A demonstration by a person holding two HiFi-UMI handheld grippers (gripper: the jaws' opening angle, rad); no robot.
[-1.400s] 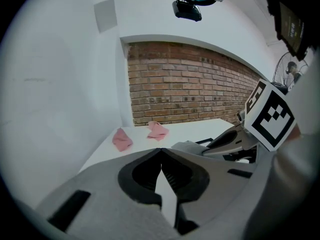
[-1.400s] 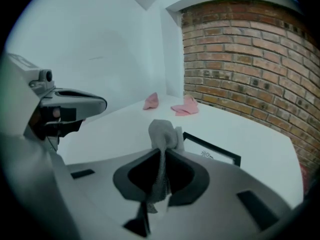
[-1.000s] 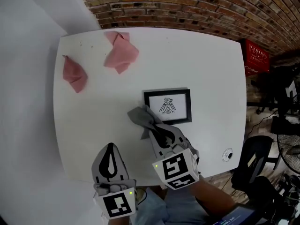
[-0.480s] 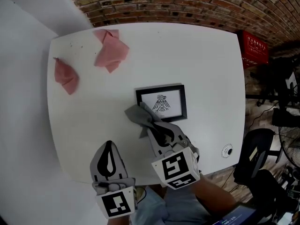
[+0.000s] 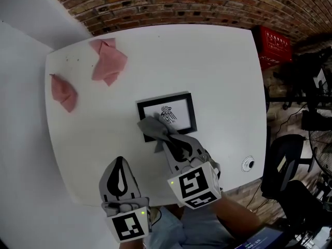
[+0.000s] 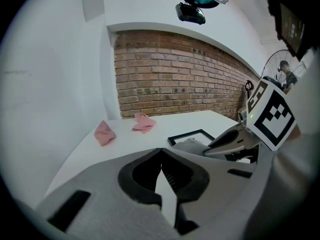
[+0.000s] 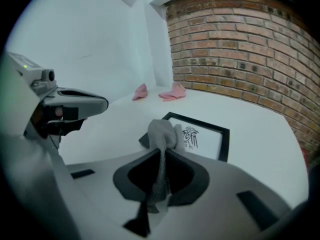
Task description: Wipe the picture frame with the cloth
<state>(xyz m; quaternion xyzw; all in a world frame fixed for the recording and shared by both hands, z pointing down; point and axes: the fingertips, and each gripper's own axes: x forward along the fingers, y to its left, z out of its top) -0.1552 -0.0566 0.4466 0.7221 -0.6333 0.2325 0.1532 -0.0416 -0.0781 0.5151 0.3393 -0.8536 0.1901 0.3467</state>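
Note:
The black picture frame (image 5: 179, 110) with a bird drawing lies flat near the middle of the white table (image 5: 218, 71). My right gripper (image 5: 166, 138) is shut on a grey cloth (image 5: 152, 127), whose bunched end rests over the frame's near left corner. In the right gripper view the cloth (image 7: 161, 131) hangs between the jaws, in front of the frame (image 7: 202, 136). My left gripper (image 5: 121, 163) hovers over the table's near edge, left of the right one, shut with nothing in it. Its jaws (image 6: 161, 152) meet at the tips.
Two pink cloths (image 5: 63, 93) (image 5: 108, 62) lie at the table's far left. A small round fitting (image 5: 248, 164) sits near the table's right front corner. A red crate (image 5: 272, 46) and dark chairs (image 5: 277, 173) stand to the right. A brick wall (image 5: 197, 4) runs behind the table.
The head view has swung, so the table's contents sit further left in the picture. The right gripper's cloth, beside the frame's left edge before, now overlaps its near left corner.

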